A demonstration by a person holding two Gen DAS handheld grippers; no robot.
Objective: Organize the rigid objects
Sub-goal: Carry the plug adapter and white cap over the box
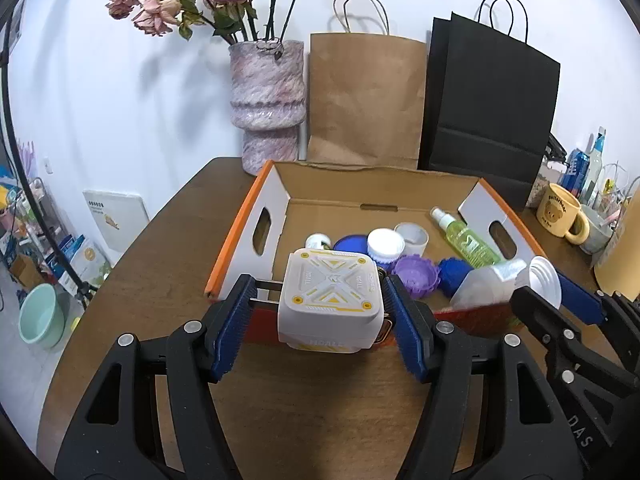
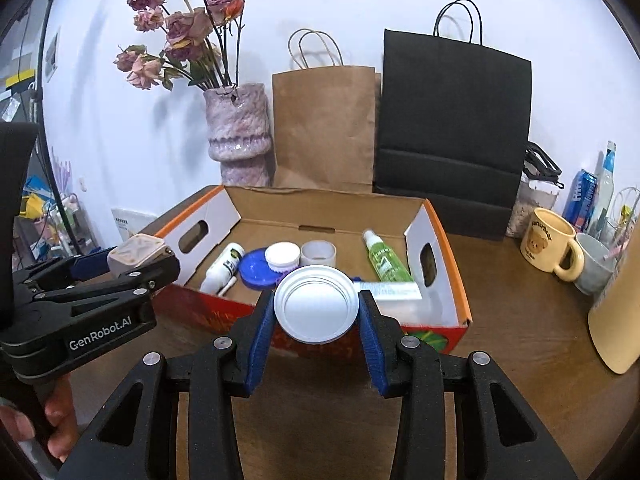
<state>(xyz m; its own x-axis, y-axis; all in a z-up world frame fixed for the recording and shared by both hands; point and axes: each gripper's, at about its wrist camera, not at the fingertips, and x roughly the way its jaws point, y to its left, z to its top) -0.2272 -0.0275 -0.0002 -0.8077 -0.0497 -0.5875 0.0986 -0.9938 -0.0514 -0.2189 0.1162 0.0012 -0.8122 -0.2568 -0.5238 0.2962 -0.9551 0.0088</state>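
The left gripper is clamped on a white cube-shaped device with yellow accents, its blue pads pressed to the two sides, and holds it in the air just before the near wall of an open cardboard box that stands on the brown wooden surface. The right gripper grips a white round lid by its rim, its face toward the camera, also raised at the near edge of the box. Inside the box lie a green spray bottle, a small white bottle, a blue lid, a white ribbed cap, a pale cup and a purple toothed lid. Behind the box stand a pink vase of dried roses, a brown paper bag and a black paper bag; a yellow bear mug sits to the right.
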